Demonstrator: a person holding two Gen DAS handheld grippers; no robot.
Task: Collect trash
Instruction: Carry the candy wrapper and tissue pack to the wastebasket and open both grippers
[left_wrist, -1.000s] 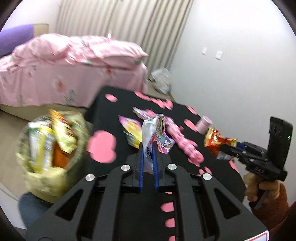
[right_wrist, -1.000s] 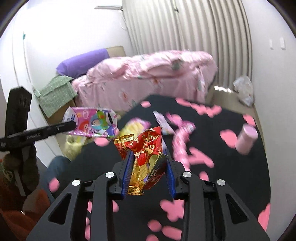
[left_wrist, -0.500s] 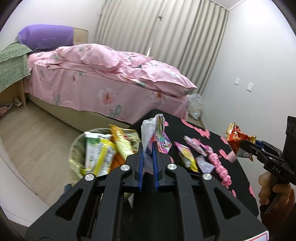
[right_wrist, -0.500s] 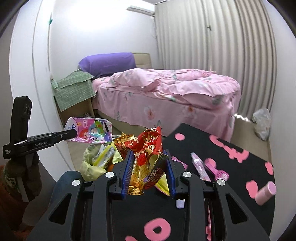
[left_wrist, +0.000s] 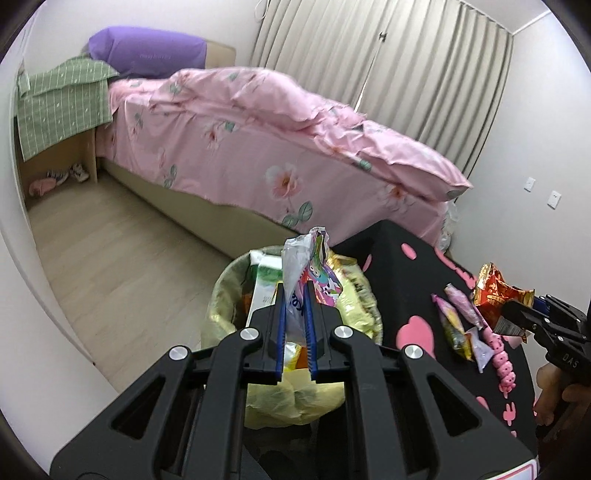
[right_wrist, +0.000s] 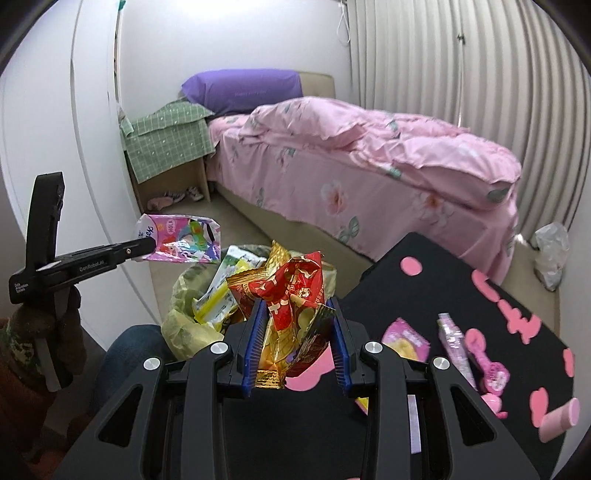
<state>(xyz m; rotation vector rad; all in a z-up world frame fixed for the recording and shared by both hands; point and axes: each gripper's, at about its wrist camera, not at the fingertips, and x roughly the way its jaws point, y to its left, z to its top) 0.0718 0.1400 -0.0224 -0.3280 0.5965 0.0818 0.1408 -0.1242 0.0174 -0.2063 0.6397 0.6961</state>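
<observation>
My left tool (left_wrist: 295, 291) is clamped narrow on a crumpled pink cartoon wrapper (left_wrist: 308, 258), which I hold above the bin (left_wrist: 221, 295); the right wrist view shows that wrapper (right_wrist: 179, 240) hanging over the bin's near side. My right tool (right_wrist: 295, 328) is closed on a creased red and gold snack bag (right_wrist: 291, 295), held above the edge of the worktop (right_wrist: 424, 295), just beside the bin (right_wrist: 181, 291). I judge the step in hand to be the drop: both pieces are carried and not yet released. The next move calls for lowering each piece over the opening and parting the fingers, left first. The bin, lined with a yellow bag, already stands heaped with packets, so a light wrapper could slide off. More wrappers (left_wrist: 458, 321) lie on the black worktop with pink shapes, uncollected.
</observation>
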